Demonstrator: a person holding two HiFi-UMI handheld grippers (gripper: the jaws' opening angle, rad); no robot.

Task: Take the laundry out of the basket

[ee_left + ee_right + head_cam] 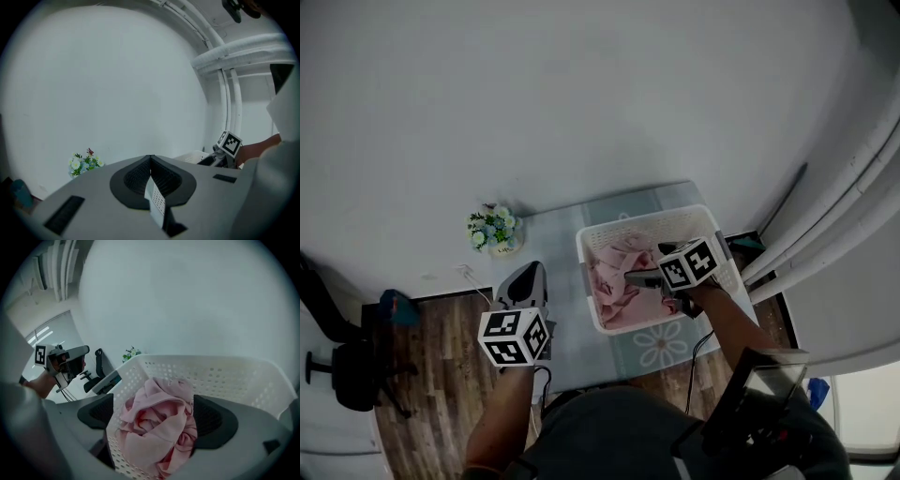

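The jaws of the right gripper (155, 416) are spread wide toward pink laundry (161, 441) in the basket (220, 376); those of the left gripper (151, 177) are pressed together.

My head camera looks steeply down from high over the laundry basket (647, 221), which sits near 3 o'clock. The left gripper camera faces almost level at the wall (117, 84), with the flowers (84, 163) at 8 o'clock and the right gripper (206, 161) at 3 o'clock. The right gripper camera tilts down, close over the basket, with the left gripper (84, 350) at 9 o'clock. All three views share the flowers.
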